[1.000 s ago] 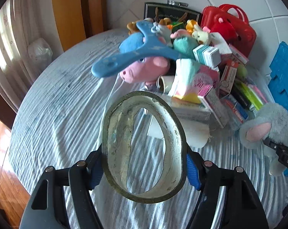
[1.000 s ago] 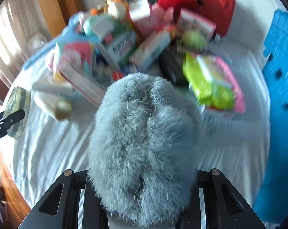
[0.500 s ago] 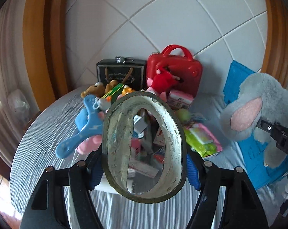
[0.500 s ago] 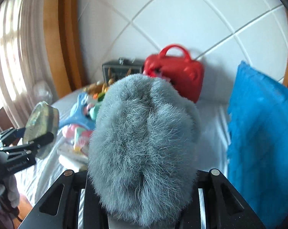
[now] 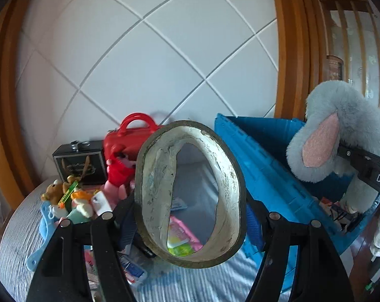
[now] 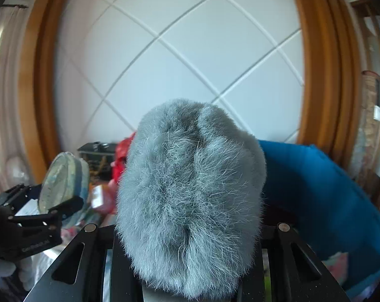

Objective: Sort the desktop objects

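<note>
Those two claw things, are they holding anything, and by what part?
Yes. The left gripper clamps a tape roll across its outer rim. The right gripper squeezes a grey plush toy around its body.

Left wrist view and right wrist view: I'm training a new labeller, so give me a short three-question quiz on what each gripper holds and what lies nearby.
1. True or false: the left gripper is shut on a roll of tape.
2. What does the right gripper hold? A) red case B) grey plush toy C) blue crate
3. Fill in: in the left wrist view, the blue crate stands to the ____ of the red case.

Key: 1 true; 2 B, the grey plush toy; 3 right.
</note>
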A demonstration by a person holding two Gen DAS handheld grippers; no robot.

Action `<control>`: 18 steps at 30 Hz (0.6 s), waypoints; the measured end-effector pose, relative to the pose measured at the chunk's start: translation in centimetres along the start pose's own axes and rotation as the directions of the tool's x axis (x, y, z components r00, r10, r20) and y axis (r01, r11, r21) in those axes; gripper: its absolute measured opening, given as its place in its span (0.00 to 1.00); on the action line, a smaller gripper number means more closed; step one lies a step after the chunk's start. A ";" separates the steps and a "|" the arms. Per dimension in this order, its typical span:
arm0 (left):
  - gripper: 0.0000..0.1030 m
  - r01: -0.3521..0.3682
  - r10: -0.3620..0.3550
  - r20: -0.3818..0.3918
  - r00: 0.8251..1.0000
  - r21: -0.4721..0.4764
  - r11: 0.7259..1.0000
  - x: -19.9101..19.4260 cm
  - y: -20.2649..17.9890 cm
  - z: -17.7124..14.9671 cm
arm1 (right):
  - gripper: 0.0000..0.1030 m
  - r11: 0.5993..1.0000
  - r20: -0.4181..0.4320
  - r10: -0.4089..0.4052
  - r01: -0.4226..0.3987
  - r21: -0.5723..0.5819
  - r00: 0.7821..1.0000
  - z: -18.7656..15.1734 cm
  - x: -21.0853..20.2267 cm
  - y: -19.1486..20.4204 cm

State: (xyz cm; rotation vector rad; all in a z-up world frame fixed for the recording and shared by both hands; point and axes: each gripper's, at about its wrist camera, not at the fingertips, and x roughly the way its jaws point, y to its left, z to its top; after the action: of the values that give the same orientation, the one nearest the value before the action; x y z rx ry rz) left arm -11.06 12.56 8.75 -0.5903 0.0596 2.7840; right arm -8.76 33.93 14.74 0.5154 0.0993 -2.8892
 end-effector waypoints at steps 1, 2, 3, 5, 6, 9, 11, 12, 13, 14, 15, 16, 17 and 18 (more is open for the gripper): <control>0.68 0.017 -0.017 0.007 1.000 0.007 1.000 0.2 -1.3 0.6 | 0.30 1.000 0.001 -0.029 0.029 0.006 1.000 0.1 -0.6 -1.7; 0.68 0.039 -0.039 0.014 0.999 0.016 0.999 0.4 -2.7 1.2 | 0.30 0.998 0.001 -0.055 0.055 0.012 0.999 0.2 -0.8 -3.0; 0.68 0.054 -0.054 0.017 0.998 0.024 0.998 0.7 -3.9 1.7 | 0.30 0.996 0.001 -0.086 0.086 0.019 0.996 0.2 -1.0 -4.8; 0.68 0.087 -0.088 0.021 0.996 0.041 0.995 1.3 -6.7 2.8 | 0.30 0.992 -0.012 -0.128 0.128 0.023 0.992 0.2 -1.0 -7.2; 0.68 0.104 -0.105 0.015 0.994 0.047 0.993 1.6 -8.0 3.4 | 0.30 0.989 -0.026 -0.149 0.149 0.024 0.989 0.2 -0.8 -8.6; 0.68 0.148 -0.148 -0.013 0.989 0.056 0.987 3.0 -11.9 5.2 | 0.30 0.982 -0.087 -0.188 0.190 0.019 0.978 0.3 0.6 -12.2; 0.68 0.163 -0.160 -0.047 0.986 0.060 0.985 4.4 -13.8 5.8 | 0.30 0.975 -0.130 -0.220 0.223 0.005 0.967 -0.2 1.3 -13.7; 0.68 0.169 -0.164 -0.071 0.984 0.065 0.983 5.2 -15.1 6.1 | 0.30 0.972 -0.153 -0.232 0.234 -0.003 0.961 -0.6 2.3 -14.1; 0.68 0.176 -0.169 -0.098 0.981 0.068 0.982 6.0 -16.1 6.1 | 0.30 0.971 -0.176 -0.237 0.241 -0.004 0.955 -0.9 2.9 -14.8; 0.68 0.187 -0.178 -0.126 0.976 0.068 0.980 6.8 -17.3 6.1 | 0.30 0.970 -0.195 -0.238 0.242 -0.002 0.951 -1.2 3.3 -15.4; 0.68 0.197 -0.185 -0.154 0.971 0.067 0.978 7.5 -18.4 6.0 | 0.30 0.969 -0.220 -0.242 0.247 -0.004 0.945 -1.8 3.8 -16.1; 0.68 0.204 -0.189 -0.188 0.964 0.066 0.977 8.4 -19.5 5.7 | 0.30 0.968 -0.235 -0.245 0.252 -0.004 0.940 -2.2 4.6 -16.4; 0.68 0.208 -0.191 -0.211 0.959 0.062 0.976 8.7 -20.2 5.1 | 0.30 0.967 -0.249 -0.247 0.254 -0.002 0.937 -3.1 4.4 -17.3; 0.68 0.213 -0.194 -0.237 0.952 0.060 0.975 9.4 -20.9 4.8 | 0.30 0.967 -0.268 -0.248 0.256 -0.004 0.931 -3.8 4.5 -18.0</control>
State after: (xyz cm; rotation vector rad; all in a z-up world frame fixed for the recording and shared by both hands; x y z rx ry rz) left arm -15.04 35.58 9.82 -0.8446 0.1560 2.4900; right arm -15.39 51.07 10.17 0.9630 0.1727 -3.0529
